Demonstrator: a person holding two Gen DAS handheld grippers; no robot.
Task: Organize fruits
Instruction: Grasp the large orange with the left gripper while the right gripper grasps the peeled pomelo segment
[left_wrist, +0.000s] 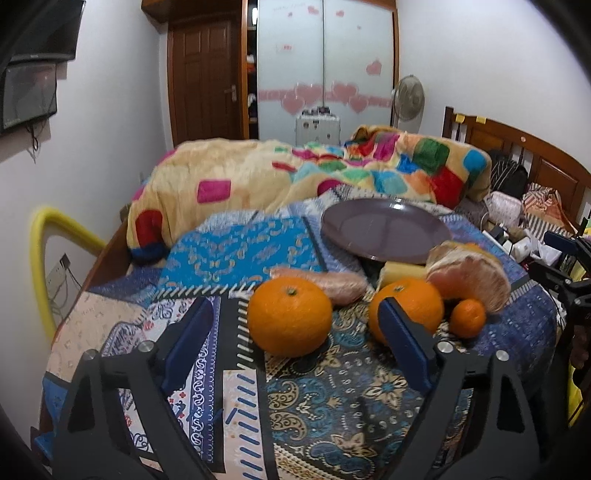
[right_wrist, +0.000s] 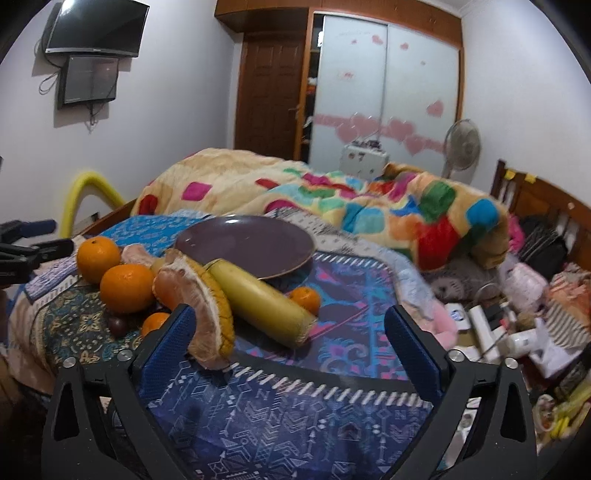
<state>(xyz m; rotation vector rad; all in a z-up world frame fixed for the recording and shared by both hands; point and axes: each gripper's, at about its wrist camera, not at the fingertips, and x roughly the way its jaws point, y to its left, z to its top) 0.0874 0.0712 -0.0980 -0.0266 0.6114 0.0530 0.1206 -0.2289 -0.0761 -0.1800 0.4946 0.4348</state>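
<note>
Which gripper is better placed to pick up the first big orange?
Left. The left gripper is open with the big orange right between its fingers; the right gripper faces pomelo and cloth.

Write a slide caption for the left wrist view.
Open left claw faces two oranges before an empty purple plate.

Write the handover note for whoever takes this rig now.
Left hand-held gripper: open, empty, a big orange between its fingers.
Right hand-held gripper: open, empty, in front of the peeled pomelo piece and the banana.
The purple plate lies behind the fruit with nothing on it.
Second big orange and two small ones lie on the patterned cloth.
Done: nothing sorted yet. Left: probably move all fruit onto the plate.
</note>
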